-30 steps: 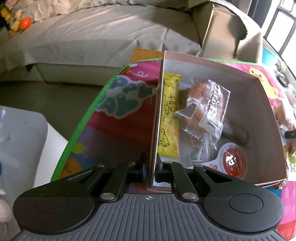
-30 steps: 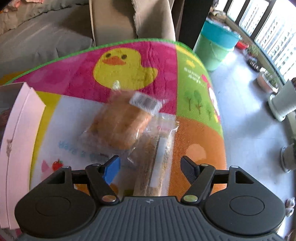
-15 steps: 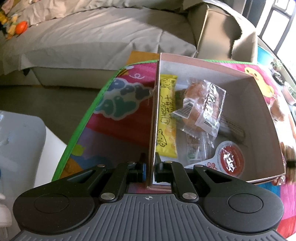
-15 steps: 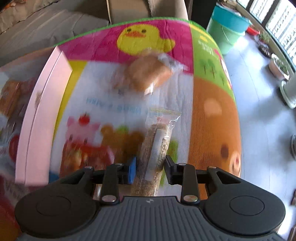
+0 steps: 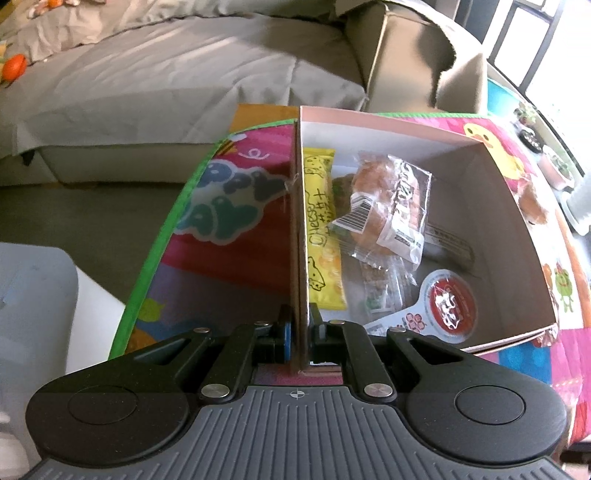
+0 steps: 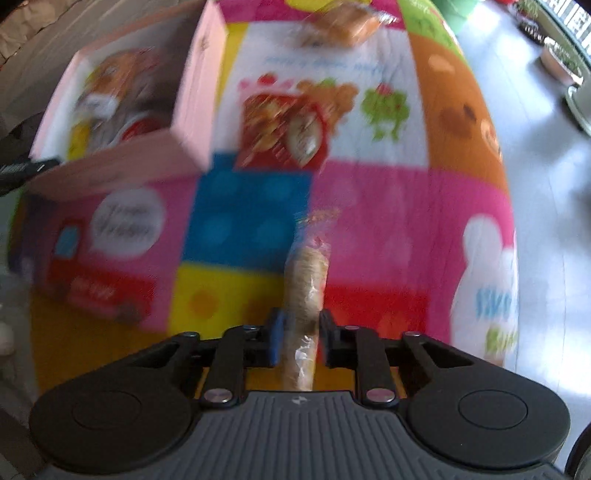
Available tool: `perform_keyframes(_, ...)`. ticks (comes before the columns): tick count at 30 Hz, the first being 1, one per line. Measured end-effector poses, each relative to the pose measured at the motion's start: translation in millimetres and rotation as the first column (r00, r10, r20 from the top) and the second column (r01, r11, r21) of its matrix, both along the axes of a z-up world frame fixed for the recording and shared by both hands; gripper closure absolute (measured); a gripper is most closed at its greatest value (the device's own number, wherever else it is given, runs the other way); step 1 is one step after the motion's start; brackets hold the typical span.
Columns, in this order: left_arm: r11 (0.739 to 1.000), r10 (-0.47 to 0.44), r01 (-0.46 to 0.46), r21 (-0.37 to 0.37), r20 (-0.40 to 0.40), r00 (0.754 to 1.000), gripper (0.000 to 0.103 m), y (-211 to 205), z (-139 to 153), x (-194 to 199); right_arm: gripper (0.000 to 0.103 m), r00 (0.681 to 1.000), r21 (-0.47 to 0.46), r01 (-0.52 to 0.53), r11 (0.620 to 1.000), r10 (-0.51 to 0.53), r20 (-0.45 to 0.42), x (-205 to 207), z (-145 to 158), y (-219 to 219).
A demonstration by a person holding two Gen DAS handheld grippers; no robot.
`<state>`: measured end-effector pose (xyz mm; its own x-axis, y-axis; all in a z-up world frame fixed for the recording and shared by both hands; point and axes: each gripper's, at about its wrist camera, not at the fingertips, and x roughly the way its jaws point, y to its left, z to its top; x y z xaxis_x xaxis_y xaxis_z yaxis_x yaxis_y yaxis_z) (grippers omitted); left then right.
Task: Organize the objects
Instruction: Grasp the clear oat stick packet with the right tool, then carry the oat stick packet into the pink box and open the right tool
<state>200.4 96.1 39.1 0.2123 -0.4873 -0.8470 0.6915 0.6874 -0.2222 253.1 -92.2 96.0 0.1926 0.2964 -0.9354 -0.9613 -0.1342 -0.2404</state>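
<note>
My left gripper (image 5: pixel 300 328) is shut on the left wall of a pink cardboard box (image 5: pixel 300 221). Inside the box lie a yellow cheese snack pack (image 5: pixel 323 229), a wrapped bun (image 5: pixel 384 199), small sachets (image 5: pixel 378 291) and a red-lidded cup (image 5: pixel 448 302). My right gripper (image 6: pixel 301 336) is shut on a clear-wrapped cereal bar (image 6: pixel 304 291) and holds it above the colourful play mat (image 6: pixel 369 206). The box also shows in the right wrist view (image 6: pixel 147 158), up and to the left. A red snack packet (image 6: pixel 284 129) and a wrapped bun (image 6: pixel 340 26) lie on the mat beyond.
A grey sofa (image 5: pixel 166 74) stands behind the mat. A white object (image 5: pixel 33 295) is at the left. Pale floor (image 6: pixel 546 147) and potted plants (image 6: pixel 561 62) lie to the right of the mat. The right wrist view is blurred by motion.
My right gripper closed on the cereal bar, lifted it and pulled back from the bun, toward the mat's near end. My left gripper kept its hold on the box wall.
</note>
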Motion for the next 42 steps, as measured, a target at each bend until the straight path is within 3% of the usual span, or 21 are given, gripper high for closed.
perform_keyframes(7,1.000,-0.023,0.023,-0.018,-0.024,0.999,0.091,2,-1,4,0.087,1.000,0.011,0.029,1.000,-0.029,0.011,-32,-3,-18)
perform_keyframes(8,0.999,-0.028,0.027,-0.020,-0.027,0.999,0.091,2,-1,4,0.082,0.999,0.021,0.040,0.999,-0.041,0.019,-33,-5,-16)
perform_keyframes(10,0.999,-0.033,0.032,-0.021,-0.031,0.999,0.090,2,-1,5,0.060,0.997,0.053,0.050,0.997,-0.053,0.059,-35,-7,-14)
perform_keyframes(16,0.999,-0.040,0.040,-0.019,-0.030,0.999,0.090,2,-1,5,0.060,0.993,0.058,0.081,0.995,-0.086,0.085,-35,-30,1)
perform_keyframes(17,0.999,-0.045,0.044,-0.018,-0.029,0.999,0.090,2,-1,5,0.062,0.991,0.054,0.092,0.994,-0.097,0.093,-36,-35,2)
perform_keyframes(19,0.998,-0.053,0.053,-0.019,-0.031,0.998,0.090,2,-1,5,0.075,0.988,0.032,0.120,0.992,-0.122,0.089,-37,-43,3)
perform_keyframes(22,0.998,-0.057,0.056,-0.021,-0.043,0.997,0.089,2,-1,6,0.077,0.986,0.043,0.130,0.991,-0.134,0.104,-48,-41,-4)
perform_keyframes(28,0.997,-0.069,0.068,-0.020,-0.056,0.996,0.088,1,-1,9,0.077,0.988,0.036,0.151,0.988,-0.153,0.031,-72,-11,-19)
perform_keyframes(32,0.997,-0.077,0.075,-0.028,-0.063,0.995,0.088,2,-1,10,0.077,0.993,0.098,0.114,0.989,-0.111,-0.030,-96,27,-18)
perform_keyframes(37,0.997,-0.067,0.065,-0.037,-0.066,0.996,0.088,4,-1,10,0.077,0.998,0.206,0.052,0.977,-0.041,-0.055,-125,67,17)
perform_keyframes(42,0.998,-0.051,0.048,-0.045,-0.073,0.996,0.088,7,-1,11,0.077,0.999,0.282,-0.016,0.959,0.029,-0.042,-145,83,65)
